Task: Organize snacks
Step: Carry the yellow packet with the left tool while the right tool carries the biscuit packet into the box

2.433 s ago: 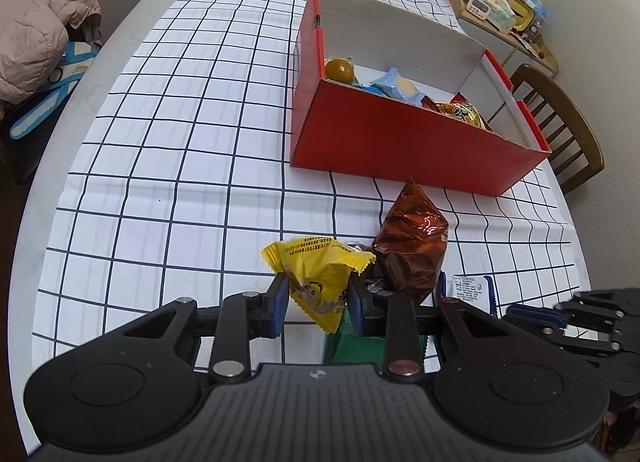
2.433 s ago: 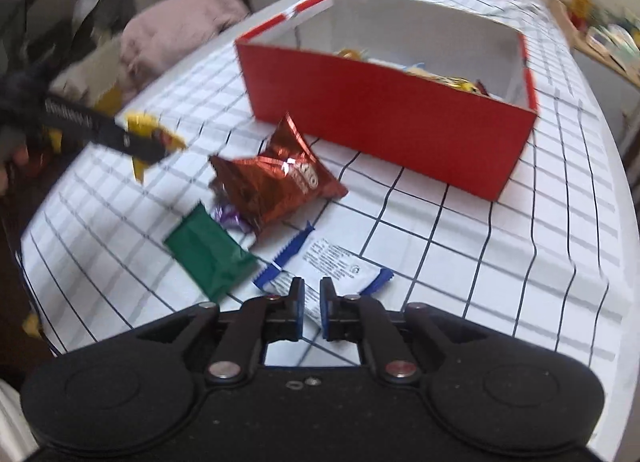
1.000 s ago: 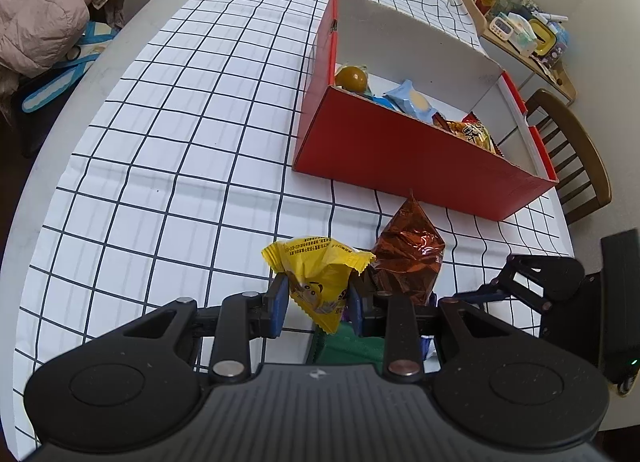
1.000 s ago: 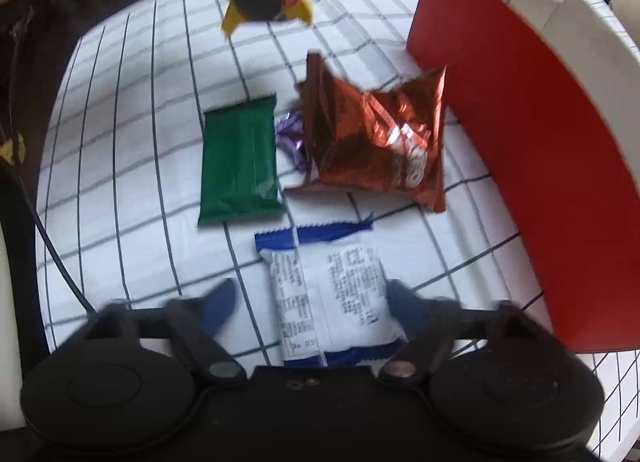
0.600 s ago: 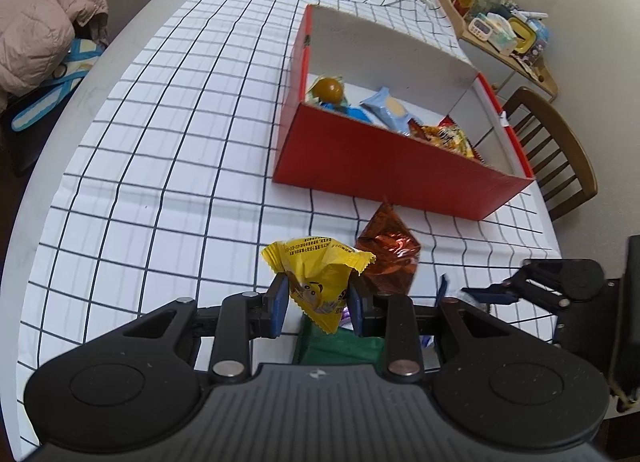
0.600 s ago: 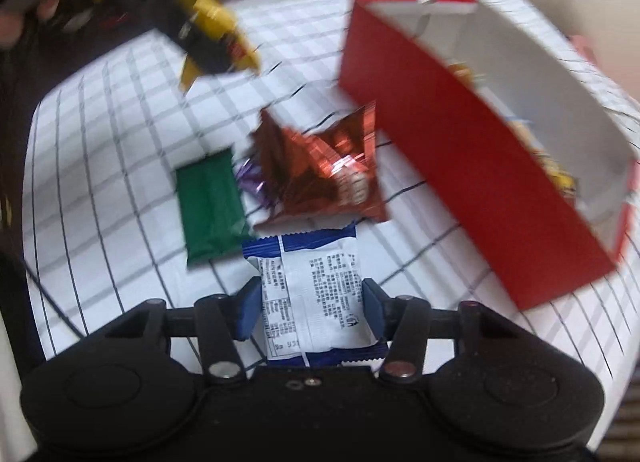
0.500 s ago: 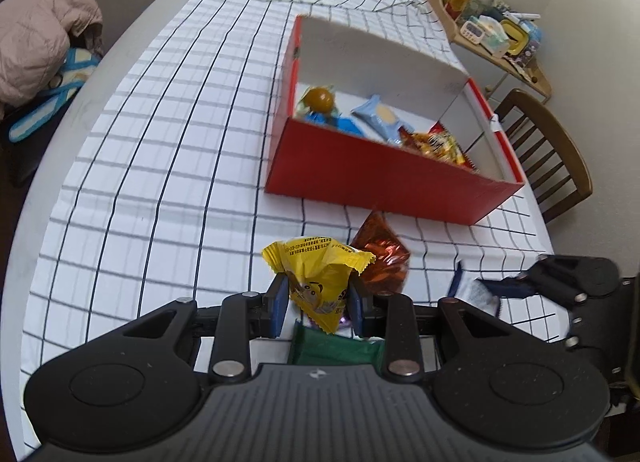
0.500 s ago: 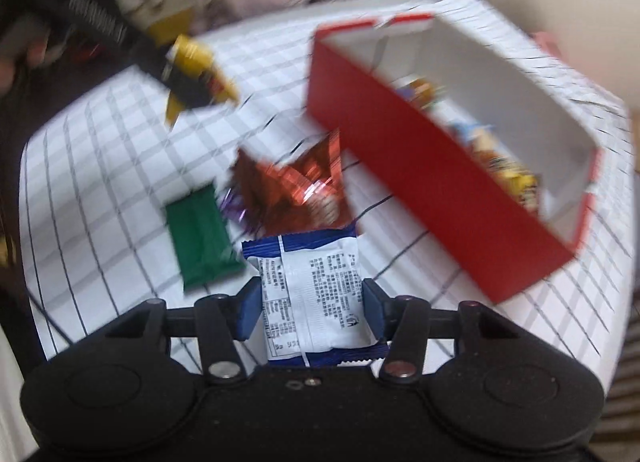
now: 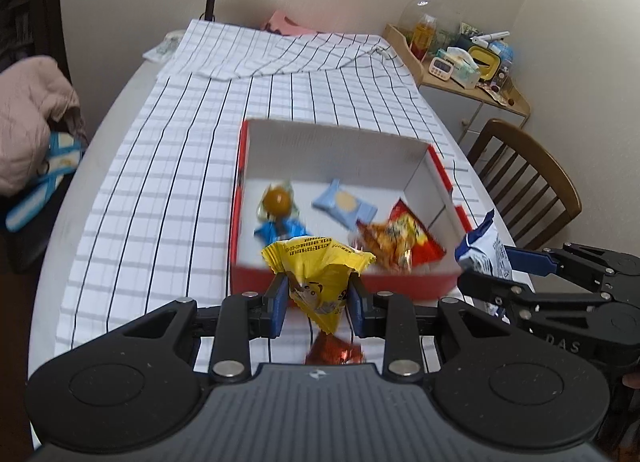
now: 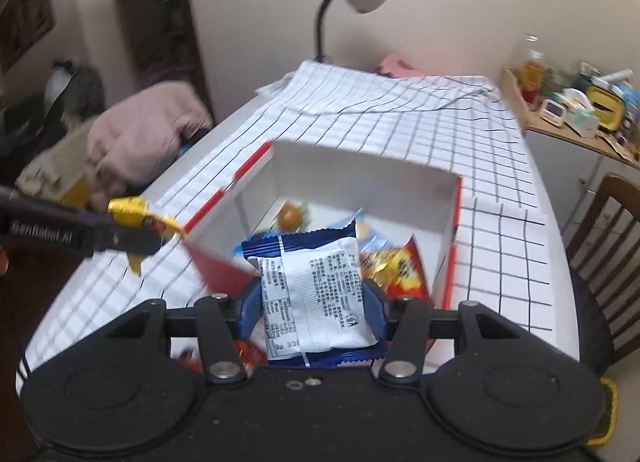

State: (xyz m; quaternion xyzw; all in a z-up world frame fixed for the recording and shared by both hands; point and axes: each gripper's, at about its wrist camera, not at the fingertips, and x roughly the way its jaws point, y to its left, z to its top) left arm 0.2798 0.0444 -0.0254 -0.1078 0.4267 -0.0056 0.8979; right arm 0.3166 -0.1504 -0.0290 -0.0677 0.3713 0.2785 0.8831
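The left claw (image 10: 132,238) arm reads "GenRobot.AI"; the right claw (image 9: 492,266) body shows "DAS".

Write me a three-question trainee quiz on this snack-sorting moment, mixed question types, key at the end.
1. True or false: the left gripper holds a yellow crinkled snack packet.
2. The right gripper holds: A) green flat bar, B) white packet with blue ends, C) orange ball.
3. Fill in: the round orange-brown sweet lies inside the red cardboard box with white inner walls, near its ____ wall in the left wrist view.

Key: 1 true; 2 B; 3 left.
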